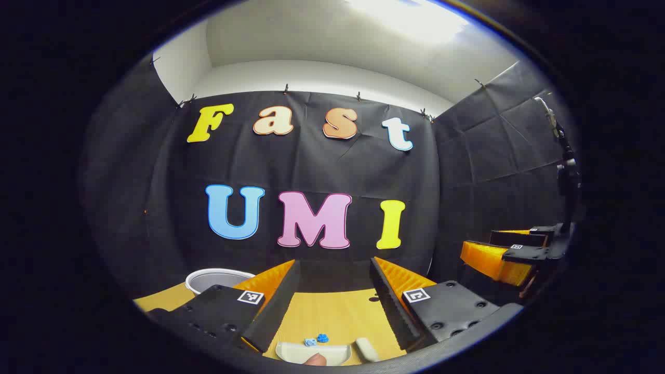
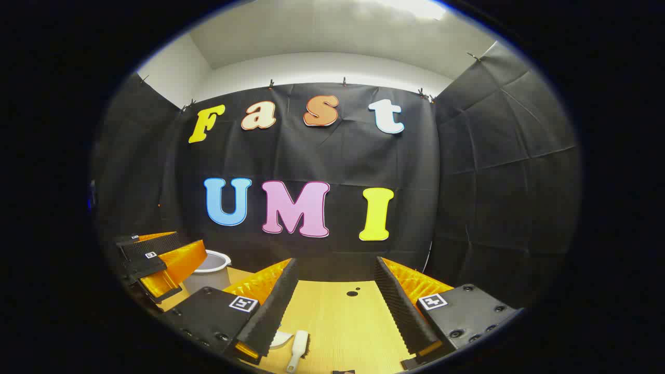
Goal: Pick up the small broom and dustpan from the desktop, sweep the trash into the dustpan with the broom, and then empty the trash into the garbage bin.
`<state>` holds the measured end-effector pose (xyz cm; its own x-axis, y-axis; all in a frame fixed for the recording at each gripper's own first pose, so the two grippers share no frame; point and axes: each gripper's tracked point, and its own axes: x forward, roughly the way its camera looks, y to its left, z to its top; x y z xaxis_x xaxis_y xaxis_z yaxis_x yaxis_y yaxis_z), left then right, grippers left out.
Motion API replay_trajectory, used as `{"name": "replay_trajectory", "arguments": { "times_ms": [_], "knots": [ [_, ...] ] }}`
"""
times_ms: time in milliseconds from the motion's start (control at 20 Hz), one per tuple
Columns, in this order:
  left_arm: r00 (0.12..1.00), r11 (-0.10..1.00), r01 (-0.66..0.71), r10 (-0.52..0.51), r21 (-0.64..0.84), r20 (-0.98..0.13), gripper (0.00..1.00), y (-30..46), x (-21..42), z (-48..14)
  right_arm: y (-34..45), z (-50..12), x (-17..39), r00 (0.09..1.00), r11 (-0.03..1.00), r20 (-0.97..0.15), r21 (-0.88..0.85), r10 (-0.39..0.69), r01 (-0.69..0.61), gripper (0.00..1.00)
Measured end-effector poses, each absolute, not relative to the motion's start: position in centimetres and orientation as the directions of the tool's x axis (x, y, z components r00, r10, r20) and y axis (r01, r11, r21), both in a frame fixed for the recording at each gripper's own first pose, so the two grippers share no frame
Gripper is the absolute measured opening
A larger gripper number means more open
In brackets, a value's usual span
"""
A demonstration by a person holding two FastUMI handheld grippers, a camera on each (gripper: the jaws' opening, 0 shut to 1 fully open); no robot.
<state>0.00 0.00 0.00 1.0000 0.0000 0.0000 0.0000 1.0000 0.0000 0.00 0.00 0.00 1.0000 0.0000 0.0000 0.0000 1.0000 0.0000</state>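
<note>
Between the left gripper [image 1: 332,291]'s jaws, which stand wide apart and hold nothing, the tabletop [image 1: 332,317] shows the white dustpan [image 1: 311,353] at the near edge, two scraps of blue trash [image 1: 317,340] just beyond its lip, and the small broom [image 1: 366,349] just beside it. The right gripper [image 2: 335,291] likewise has its jaws spread wide and empty, and the broom lies low and slightly left of their gap. The garbage bin [image 1: 215,280] stands at the far left of the tabletop, well apart from the trash. The step in hand looks like the pick-up: I would lower each gripper straight over its tool, centre the handle between the fingers before closing, and keep the dustpan from nudging the scraps.
</note>
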Motion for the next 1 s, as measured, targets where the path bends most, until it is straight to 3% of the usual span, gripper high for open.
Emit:
{"name": "replay_trajectory", "arguments": {
  "times_ms": [50,150,550,600,1000],
  "knots": [
    [1.000,1.000,-0.002,0.002,-0.002,-0.005,0.80,0.2,0.0,0.0,0.1,0.0,0.1,1.000,1.000,0.000,-0.001,0.004,-0.004,0.96],
    [1.000,1.000,-0.013,0.013,-0.019,-0.018,0.80,0.6,-0.1,0.0,0.4,0.3,0.2,1.000,1.000,0.004,-0.008,0.015,-0.015,0.96],
    [0.996,0.999,-0.047,0.047,0.000,-0.078,0.80,1.4,-0.6,-0.8,1.5,0.2,0.0,0.999,0.999,0.011,-0.018,0.039,-0.039,0.96],
    [0.996,0.999,-0.044,0.044,-0.001,-0.081,0.80,1.3,-0.5,-0.9,1.5,0.1,-0.1,0.999,0.999,0.008,-0.019,0.038,-0.038,0.89],
    [0.985,0.997,-0.056,0.048,-0.044,-0.166,0.80,1.9,-0.2,-3.0,1.2,-0.7,-0.1,1.000,0.999,-0.022,-0.037,0.018,-0.019,0.89]
  ]
}}
